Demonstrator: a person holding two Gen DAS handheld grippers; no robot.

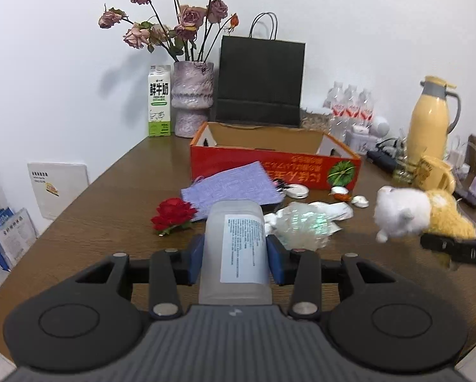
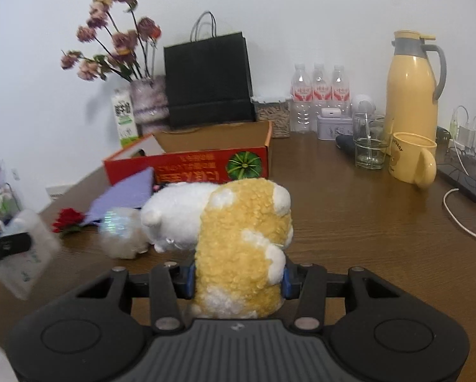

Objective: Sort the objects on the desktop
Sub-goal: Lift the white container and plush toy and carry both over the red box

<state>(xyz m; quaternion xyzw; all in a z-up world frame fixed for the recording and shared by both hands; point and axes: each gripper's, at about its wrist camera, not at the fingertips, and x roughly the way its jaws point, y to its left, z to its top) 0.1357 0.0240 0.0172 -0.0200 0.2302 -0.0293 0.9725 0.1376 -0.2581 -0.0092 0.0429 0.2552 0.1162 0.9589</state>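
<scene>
We are in a lived-in home room. Ahead of our left gripper (image 1: 234, 254), a brown wooden surface (image 1: 110, 191) runs to a plain white wall, carrying a vase of dried roses (image 1: 191, 98), a milk carton (image 1: 159, 100) and a black paper bag (image 1: 260, 82). Beyond our right gripper (image 2: 238, 278) stand a yellow thermos jug (image 2: 411, 86), a mug (image 2: 411, 159), water bottles (image 2: 319, 95) and chargers (image 2: 467, 137).
</scene>
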